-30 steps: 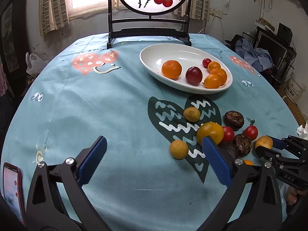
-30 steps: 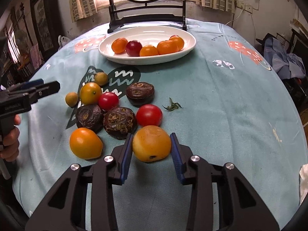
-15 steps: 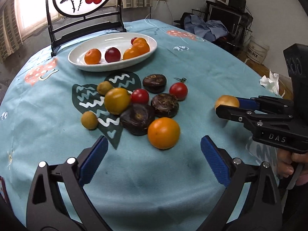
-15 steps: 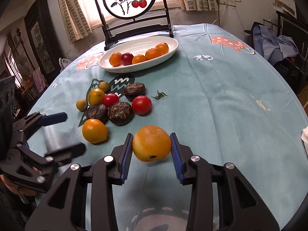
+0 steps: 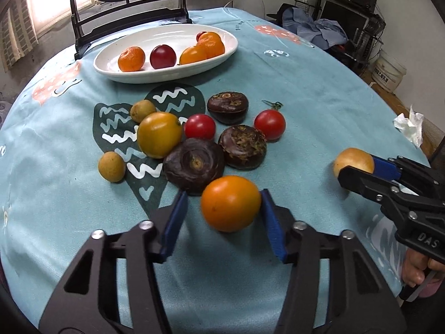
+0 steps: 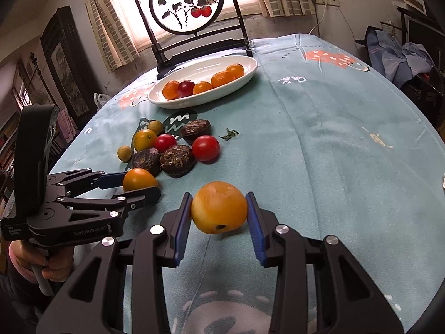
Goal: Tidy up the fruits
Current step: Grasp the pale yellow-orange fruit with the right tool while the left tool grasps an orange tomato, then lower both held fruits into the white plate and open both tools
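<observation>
My left gripper (image 5: 222,217) has its jaws around an orange tomato (image 5: 230,202) on the teal cloth, the right pad touching it and a small gap at the left pad. It also shows in the right wrist view (image 6: 138,179). My right gripper (image 6: 219,217) is shut on a yellow-orange fruit (image 6: 219,207) and holds it above the cloth; it also shows in the left wrist view (image 5: 353,159). A white oval dish (image 5: 167,75) at the back holds several orange and red fruits. Loose fruit lies in the middle: dark brown fruits (image 5: 193,164), red tomatoes (image 5: 269,124), a yellow tomato (image 5: 159,134).
A black stand with a round painted screen (image 6: 187,8) stands behind the dish. A crumpled tissue (image 5: 410,125) lies at the table's right edge. A green stem (image 6: 229,134) lies beside the fruit pile. Clutter and a bucket (image 5: 389,69) stand beyond the right edge.
My left gripper has moved forward to the orange tomato and narrowed its jaws around it. My right gripper has lifted the yellow-orange fruit off the cloth and pulled back.
</observation>
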Available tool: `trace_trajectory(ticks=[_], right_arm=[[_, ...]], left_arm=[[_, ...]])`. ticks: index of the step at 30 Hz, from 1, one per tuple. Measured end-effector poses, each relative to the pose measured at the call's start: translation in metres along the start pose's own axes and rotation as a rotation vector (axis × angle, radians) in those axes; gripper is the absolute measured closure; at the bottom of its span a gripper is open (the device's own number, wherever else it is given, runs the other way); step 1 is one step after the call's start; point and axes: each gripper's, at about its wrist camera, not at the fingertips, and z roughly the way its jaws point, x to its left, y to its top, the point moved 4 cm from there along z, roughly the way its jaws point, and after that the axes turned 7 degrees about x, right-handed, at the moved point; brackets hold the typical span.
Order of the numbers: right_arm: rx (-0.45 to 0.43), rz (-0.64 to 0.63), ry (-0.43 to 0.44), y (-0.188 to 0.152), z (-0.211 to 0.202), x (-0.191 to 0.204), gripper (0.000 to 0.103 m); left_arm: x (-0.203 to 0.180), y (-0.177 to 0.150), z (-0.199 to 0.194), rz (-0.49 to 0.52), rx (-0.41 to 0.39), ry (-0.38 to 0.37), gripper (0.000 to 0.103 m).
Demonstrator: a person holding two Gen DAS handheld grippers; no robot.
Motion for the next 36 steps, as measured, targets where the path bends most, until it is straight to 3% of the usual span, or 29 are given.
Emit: trace_trajectory(ticks=[1,9,16,21,29,34,36], right_arm=[[0.0,0.0,0.001,0.0,0.0,0.0,0.064],[-0.002,-0.013,-0.009,0.0,0.001,0.002,0.064],[0.009,-0.038,-0.006,0.003,0.003,0.009,0.064],[-0.034,-0.092,0.015,0.038,0.007,0.028,0.064],[-0.173,-0.137,-0.021,0.156,0.057,0.048,0.064],[-0.131,-0.111,0.002,0.199,0.104,0.044,0.063],[-0.108,-0.111,-0.009,0.205,0.116,0.043,0.06]], left_arm=[[-0.001,-0.001,-0.002,0.002,-0.003,-0.016,0.061],[0.007,-0.009,-0.011,-0.016,-0.027,-0.04,0.061],[0.021,-0.006,-0.033,-0.023,-0.095,-0.072,0.061],[0.057,0.033,-0.048,-0.1,-0.173,-0.071,0.061],[0.117,0.136,-0.033,-0.22,-0.24,0.026,0.061],[0.147,0.181,-0.002,-0.242,-0.212,0.115,0.061],[0.153,0.186,0.006,-0.256,-0.202,0.133,0.053]])
